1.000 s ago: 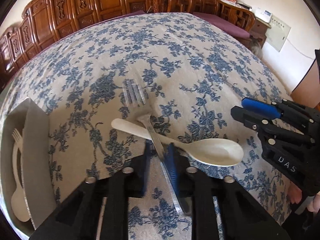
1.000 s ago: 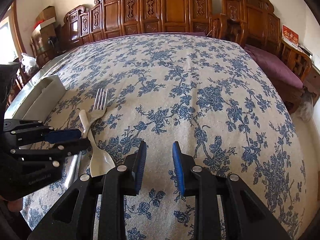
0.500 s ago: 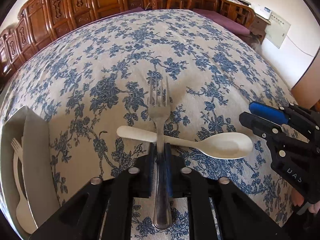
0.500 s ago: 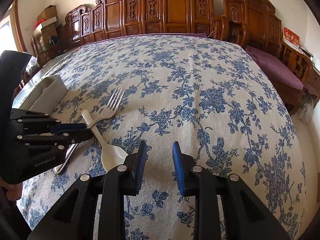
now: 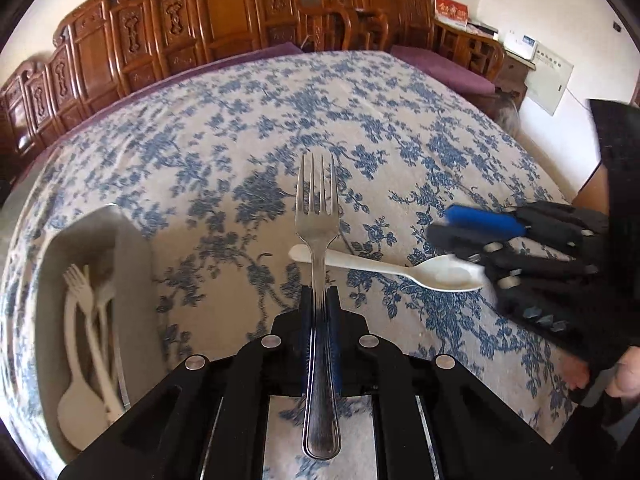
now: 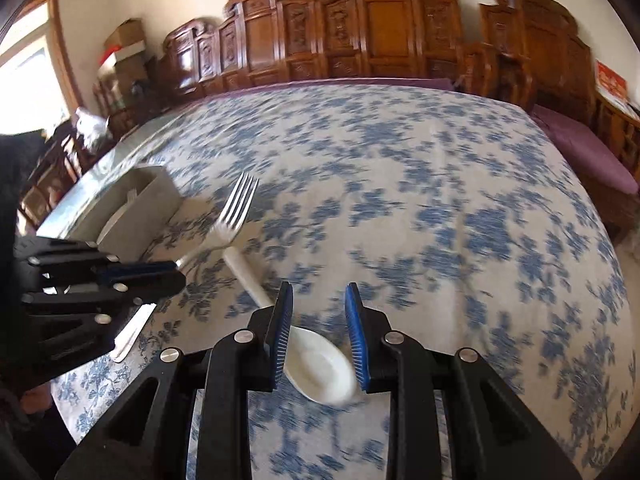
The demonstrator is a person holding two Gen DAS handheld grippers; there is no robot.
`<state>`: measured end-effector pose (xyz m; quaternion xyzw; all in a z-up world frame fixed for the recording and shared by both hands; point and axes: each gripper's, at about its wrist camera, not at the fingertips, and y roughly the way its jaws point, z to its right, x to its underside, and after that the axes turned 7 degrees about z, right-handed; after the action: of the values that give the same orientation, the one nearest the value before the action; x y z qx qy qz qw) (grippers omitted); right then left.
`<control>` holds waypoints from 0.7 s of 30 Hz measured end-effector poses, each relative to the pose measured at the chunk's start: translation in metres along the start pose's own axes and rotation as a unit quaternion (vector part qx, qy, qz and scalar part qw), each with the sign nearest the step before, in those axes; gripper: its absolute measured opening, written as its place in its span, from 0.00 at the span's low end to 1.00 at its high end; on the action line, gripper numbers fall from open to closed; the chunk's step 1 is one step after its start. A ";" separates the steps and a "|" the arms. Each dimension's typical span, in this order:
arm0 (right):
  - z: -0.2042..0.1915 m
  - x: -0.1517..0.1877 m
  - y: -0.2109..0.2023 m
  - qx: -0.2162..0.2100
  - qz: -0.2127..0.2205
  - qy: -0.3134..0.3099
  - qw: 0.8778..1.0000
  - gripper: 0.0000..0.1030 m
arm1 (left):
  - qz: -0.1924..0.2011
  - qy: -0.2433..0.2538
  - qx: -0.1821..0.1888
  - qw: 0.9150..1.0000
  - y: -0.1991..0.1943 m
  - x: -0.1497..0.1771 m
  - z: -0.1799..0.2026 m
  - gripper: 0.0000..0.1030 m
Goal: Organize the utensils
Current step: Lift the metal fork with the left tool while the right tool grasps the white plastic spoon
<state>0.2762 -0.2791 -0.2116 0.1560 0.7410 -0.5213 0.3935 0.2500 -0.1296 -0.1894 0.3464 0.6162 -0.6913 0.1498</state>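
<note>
My left gripper (image 5: pixel 319 300) is shut on the handle of a metal fork (image 5: pixel 317 216), whose tines point away from me above the cloth. From the right wrist view the fork (image 6: pixel 236 210) sticks out of the left gripper (image 6: pixel 178 272). A white plastic spoon (image 5: pixel 400 268) lies on the cloth, its handle passing under the fork. My right gripper (image 6: pixel 318 296) is open over the spoon's bowl (image 6: pixel 320 364), which lies between the two blue pads without touching them. In the left wrist view the right gripper (image 5: pixel 438 224) hangs at the bowl end of the spoon.
A grey divided tray (image 5: pixel 134 280) stands at the left table edge and holds white plastic forks and a spoon (image 5: pixel 86 320). It also shows in the right wrist view as the tray (image 6: pixel 152 200). Carved wooden chairs (image 6: pixel 380 40) ring the far side of the blue-flowered tablecloth (image 6: pixel 440 200).
The left gripper closed on the fork's handle, straightened it and lifted it off the cloth. The right gripper slid left until its fingers straddle the spoon's bowl.
</note>
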 end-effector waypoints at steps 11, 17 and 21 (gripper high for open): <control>-0.028 0.005 0.035 -0.006 -0.054 -0.049 0.997 0.28 | 0.024 -0.021 0.004 0.999 -0.028 0.000 -0.021 0.06; -0.030 0.005 0.036 0.000 -0.058 -0.063 0.996 0.28 | 0.038 -0.025 -0.003 0.999 -0.044 -0.004 -0.029 0.06; -0.029 0.005 0.035 0.008 -0.062 -0.059 0.996 0.13 | 0.046 -0.029 -0.008 0.998 -0.052 -0.006 -0.036 0.06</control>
<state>0.2828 -0.2398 -0.2338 0.0823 0.7204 -0.5588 0.4024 0.2318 -0.0859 -0.1465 0.3528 0.6009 -0.6882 0.2021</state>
